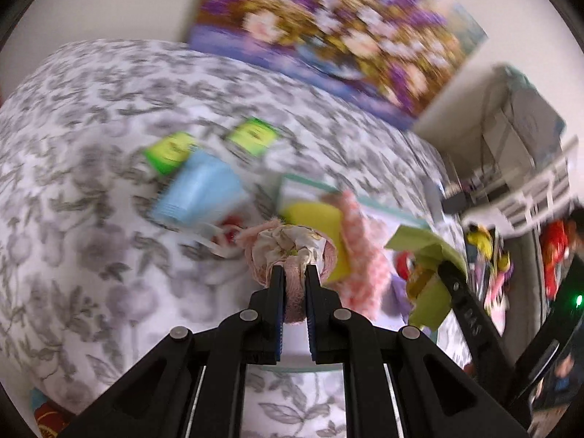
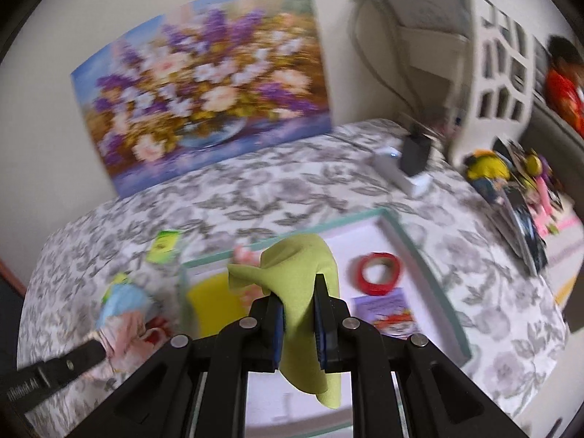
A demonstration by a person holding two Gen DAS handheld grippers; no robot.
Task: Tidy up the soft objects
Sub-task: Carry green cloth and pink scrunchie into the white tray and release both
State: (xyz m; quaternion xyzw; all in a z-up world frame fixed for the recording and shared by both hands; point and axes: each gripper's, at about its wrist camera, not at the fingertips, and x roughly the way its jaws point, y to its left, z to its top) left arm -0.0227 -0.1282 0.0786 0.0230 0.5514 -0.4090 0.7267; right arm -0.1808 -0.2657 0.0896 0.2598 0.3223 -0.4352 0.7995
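In the left wrist view my left gripper (image 1: pixel 295 271) is shut on a bunched pink and cream floral cloth (image 1: pixel 288 242), held above the bed. A pink speckled cloth (image 1: pixel 359 255) hangs beside it; whether the two are one piece I cannot tell. My right gripper (image 2: pixel 297 281) is shut on a light green cloth (image 2: pixel 303 255) that droops below the fingers, over a white tray with a teal rim (image 2: pixel 405 235). A yellow cloth (image 2: pixel 211 299) lies in that tray. Each view shows the other gripper: the right one (image 1: pixel 447 268) with the green cloth (image 1: pixel 425 246), the left one (image 2: pixel 98 346).
A red tape ring (image 2: pixel 379 271) and a purple card (image 2: pixel 387 306) lie in the tray. A blue packet (image 1: pixel 200 193) and two green packets (image 1: pixel 171 153) rest on the grey floral bedspread (image 1: pixel 91 109). A flower painting (image 2: pixel 204 84) leans on the wall. Toys (image 2: pixel 489 171) and a white basket (image 2: pixel 492 84) stand to the right.
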